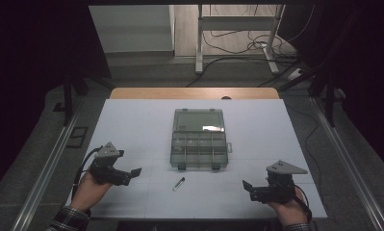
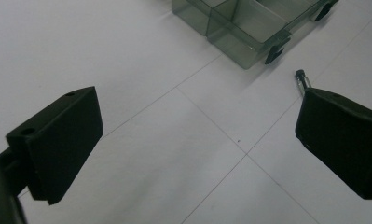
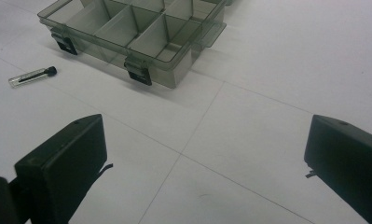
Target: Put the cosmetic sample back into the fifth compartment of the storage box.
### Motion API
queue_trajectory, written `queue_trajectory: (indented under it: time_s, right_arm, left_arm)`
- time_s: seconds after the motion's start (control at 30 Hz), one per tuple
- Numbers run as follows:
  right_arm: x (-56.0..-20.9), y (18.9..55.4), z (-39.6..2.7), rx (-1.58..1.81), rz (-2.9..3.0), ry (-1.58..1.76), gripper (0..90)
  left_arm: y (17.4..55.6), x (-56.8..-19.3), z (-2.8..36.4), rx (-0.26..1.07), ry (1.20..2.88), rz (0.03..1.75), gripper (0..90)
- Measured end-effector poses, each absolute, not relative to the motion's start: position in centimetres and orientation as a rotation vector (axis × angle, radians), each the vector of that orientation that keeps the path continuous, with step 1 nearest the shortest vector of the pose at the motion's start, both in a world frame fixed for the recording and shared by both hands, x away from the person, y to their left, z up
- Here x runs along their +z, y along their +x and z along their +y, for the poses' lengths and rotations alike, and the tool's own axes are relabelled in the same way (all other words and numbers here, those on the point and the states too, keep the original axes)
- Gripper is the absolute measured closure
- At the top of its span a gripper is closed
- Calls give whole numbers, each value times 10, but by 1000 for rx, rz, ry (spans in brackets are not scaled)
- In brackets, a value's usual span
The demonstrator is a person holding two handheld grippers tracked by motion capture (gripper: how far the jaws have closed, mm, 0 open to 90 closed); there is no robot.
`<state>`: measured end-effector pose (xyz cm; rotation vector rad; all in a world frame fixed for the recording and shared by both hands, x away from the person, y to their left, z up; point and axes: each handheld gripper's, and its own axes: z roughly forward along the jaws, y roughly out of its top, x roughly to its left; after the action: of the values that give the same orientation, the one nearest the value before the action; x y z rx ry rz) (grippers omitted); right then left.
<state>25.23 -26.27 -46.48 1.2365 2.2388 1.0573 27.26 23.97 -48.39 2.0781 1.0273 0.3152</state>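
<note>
Counter (image 1: 132, 120) bare left and right of open compartment box (image 1: 199, 149); box blocks centre, lid lying flat behind it; small vial (image 1: 179, 183) lies just in front of box, apart from it; open lane between left tongs (image 1: 137, 171) and right tongs (image 1: 246, 185).

Dim, vignetted high view with dark corners; the white table (image 1: 132, 125) lit evenly, shadows soft, gripper views sharp.
</note>
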Motion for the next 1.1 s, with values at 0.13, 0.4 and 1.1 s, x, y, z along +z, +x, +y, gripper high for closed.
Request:
queue_trajectory:
  time_s: [0.13,0.4,1.1]
  right_arm:
    - [-465,253,-263,1055,2241,1236,0]
    - [-465,253,-262,1059,2249,1229,0]
    - [-465,253,-262,1052,2254,1232,0]
  left_arm:
    - [278,-485,231,299,2104,1015,17]
    - [286,-486,212,265,2152,978,21]
    - [294,-497,157,164,2301,859,89]
